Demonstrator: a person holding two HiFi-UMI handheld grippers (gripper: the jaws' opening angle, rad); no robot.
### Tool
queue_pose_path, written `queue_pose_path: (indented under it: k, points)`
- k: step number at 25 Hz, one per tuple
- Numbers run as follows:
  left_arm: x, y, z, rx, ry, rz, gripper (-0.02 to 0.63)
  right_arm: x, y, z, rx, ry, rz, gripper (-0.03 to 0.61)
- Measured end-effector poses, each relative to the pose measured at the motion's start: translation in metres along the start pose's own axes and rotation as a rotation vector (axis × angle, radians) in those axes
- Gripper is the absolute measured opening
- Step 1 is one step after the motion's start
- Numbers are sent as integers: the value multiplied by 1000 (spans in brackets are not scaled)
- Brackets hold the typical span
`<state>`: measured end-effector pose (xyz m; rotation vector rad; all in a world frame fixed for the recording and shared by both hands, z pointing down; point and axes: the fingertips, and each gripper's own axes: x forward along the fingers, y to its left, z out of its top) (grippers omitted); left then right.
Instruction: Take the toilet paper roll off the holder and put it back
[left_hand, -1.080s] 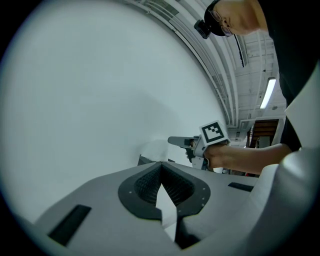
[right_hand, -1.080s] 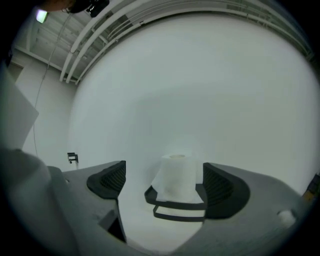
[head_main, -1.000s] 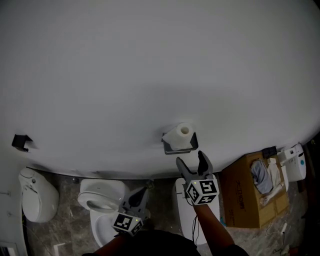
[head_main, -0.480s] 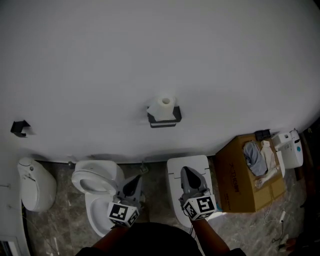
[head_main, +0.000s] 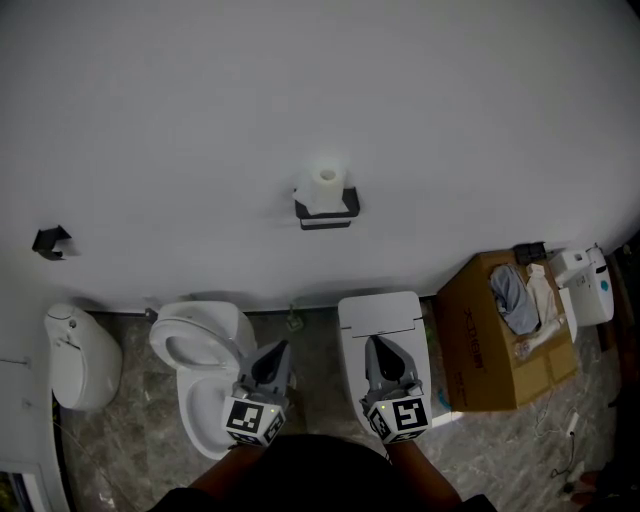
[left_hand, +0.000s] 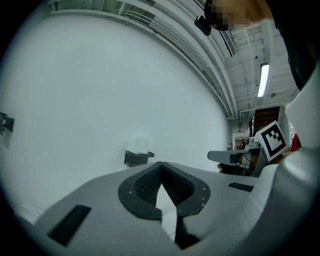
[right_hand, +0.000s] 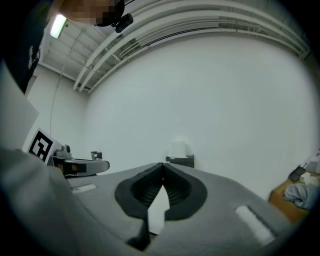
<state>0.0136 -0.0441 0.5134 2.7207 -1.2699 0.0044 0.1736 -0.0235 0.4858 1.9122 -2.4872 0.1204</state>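
A white toilet paper roll (head_main: 323, 186) stands upright on a dark wall holder (head_main: 327, 211) fixed to the white wall. My left gripper (head_main: 279, 351) and right gripper (head_main: 376, 347) are held low near the person's body, far below the holder, both shut with nothing between the jaws. In the left gripper view the shut left gripper (left_hand: 161, 163) points toward the wall, with the holder (left_hand: 138, 157) small and far off. In the right gripper view the right gripper (right_hand: 163, 164) is shut too, and the roll (right_hand: 178, 149) sits on the holder (right_hand: 180, 161) just beyond its tips.
Two white toilets (head_main: 195, 345) (head_main: 380, 312) stand on the marble floor under the grippers. A white fixture (head_main: 78, 355) is at the left, an open cardboard box (head_main: 500, 335) and a white appliance (head_main: 586, 290) at the right. A small black bracket (head_main: 50, 241) hangs on the wall.
The right gripper drew back down from just under the holder and went from open to shut. The roll stays on the holder. The left gripper barely moved.
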Motion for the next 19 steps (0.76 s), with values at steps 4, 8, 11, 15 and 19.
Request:
queue_pose_path:
  k: [4,8,11,15,19]
  points:
    - [2,-1,1,2,-3,-1,12,2,5,-3,-5,13,12,-3]
    - [2,0,1,-12,-8,4,12,7,9,-2,7,12,25,-3]
    - [3,6,2,-25,-12,6,12,11,7,1,37,-6,22,-3]
    - [4,12,4,-6,-10,5,12,14,3,-3,37,10,11,-3]
    - [6,16,3,16,1,0,12,21,0,-4,32,16,4,-3]
